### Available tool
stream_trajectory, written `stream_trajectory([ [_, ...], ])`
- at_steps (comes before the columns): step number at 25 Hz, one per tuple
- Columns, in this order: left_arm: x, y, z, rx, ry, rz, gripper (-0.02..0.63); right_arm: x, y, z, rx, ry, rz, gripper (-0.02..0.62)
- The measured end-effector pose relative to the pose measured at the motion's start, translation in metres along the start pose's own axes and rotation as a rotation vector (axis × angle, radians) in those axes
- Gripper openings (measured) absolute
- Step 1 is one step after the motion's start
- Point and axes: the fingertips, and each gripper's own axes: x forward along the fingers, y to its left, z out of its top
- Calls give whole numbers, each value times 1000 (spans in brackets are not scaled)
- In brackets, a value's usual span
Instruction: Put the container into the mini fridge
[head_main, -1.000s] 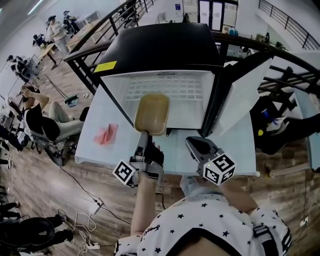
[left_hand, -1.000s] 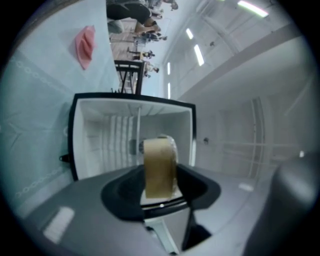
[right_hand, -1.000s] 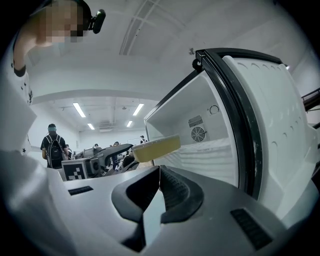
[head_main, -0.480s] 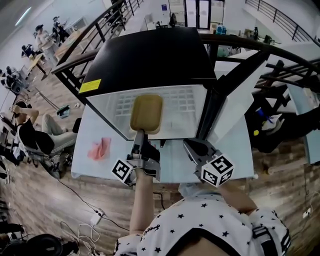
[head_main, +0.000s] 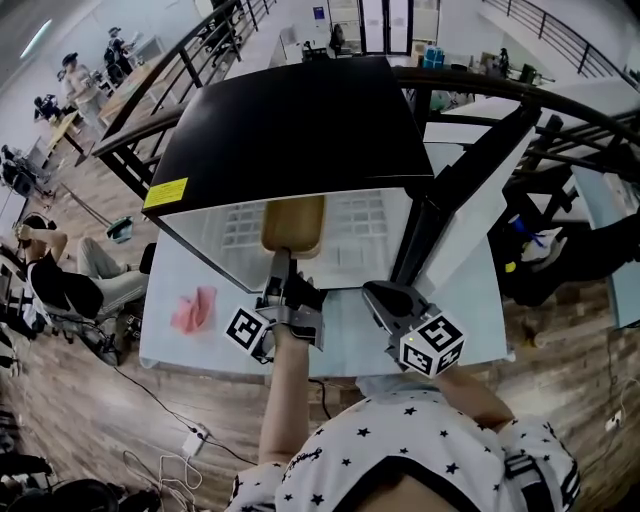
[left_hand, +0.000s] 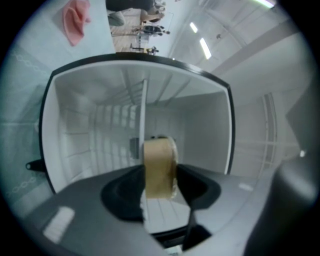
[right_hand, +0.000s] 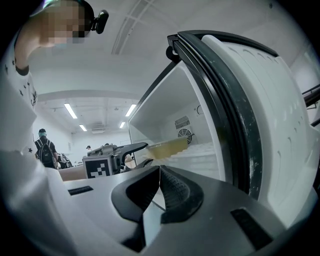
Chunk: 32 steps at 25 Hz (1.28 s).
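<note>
Head view, from the left: a crumpled pink cloth (head_main: 193, 310) lies on the pale, glossy table (head_main: 480, 300), well apart from the boxy mini fridge (head_main: 290, 130) with its flat black top, yellow label (head_main: 166, 192) and white interior. The left gripper (head_main: 281, 262) is clamped on the near rim of the container (head_main: 293, 225), a tan, translucent tub with rounded corners, held level inside the fridge opening over the white grid shelf (head_main: 365, 215). Further right, the open door (head_main: 470, 215) with its moulded white liner stands beside the right gripper (head_main: 375, 293), whose ribbed black jaws are pressed together on nothing.
</note>
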Motion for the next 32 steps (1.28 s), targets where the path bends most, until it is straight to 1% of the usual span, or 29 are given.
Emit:
stream_trajectory([
  [13, 24, 7, 7, 3, -34, 16, 202, 9, -5, -2, 3, 11, 15, 21],
  [20, 27, 8, 7, 6, -45, 13, 204, 7, -10, -4, 5, 16, 16, 20],
  [22, 26, 5, 6, 21, -46, 5, 204, 7, -9, -5, 7, 18, 21, 20],
  [23, 25, 3, 6, 35, -44, -2, 220, 6, -8, -5, 8, 20, 24, 20],
  [24, 24, 0, 5, 48, -41, -9, 275, 5, -7, -5, 8, 23, 28, 20],
  [25, 22, -1, 4, 57, -38, -13, 308, 5, -6, -6, 9, 25, 32, 20],
  [32, 2, -2, -5, 84, -9, -11, 318, -1, 4, -10, 7, 36, 61, 20],
])
